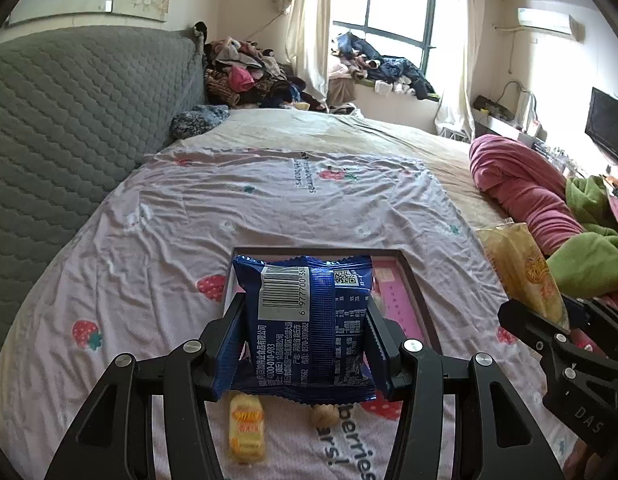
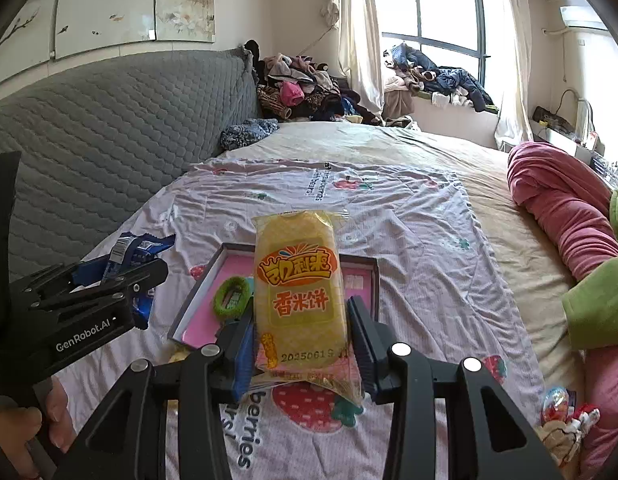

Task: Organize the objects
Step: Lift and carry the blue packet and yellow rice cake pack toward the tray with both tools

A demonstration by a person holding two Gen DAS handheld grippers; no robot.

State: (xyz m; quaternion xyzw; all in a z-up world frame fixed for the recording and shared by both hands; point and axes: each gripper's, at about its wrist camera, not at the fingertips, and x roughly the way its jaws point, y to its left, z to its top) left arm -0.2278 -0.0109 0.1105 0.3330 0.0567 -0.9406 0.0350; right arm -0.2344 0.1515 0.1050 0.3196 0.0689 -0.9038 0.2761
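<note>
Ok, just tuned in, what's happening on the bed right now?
A person holds two snacks above a shallow pink-lined tray on the strawberry-print sheet. The left hand-held gripper is shut on a blue foil snack packet; the right hand-held gripper is shut on a yellow rice-cracker packet. A green fuzzy ring lies in the tray.

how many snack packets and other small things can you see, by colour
Blue: 1, packet held in left gripper
Yellow: 2, rice cracker pack held in right gripper, small packet on bed
Green: 1, ring in pink tray
Total: 4
</note>
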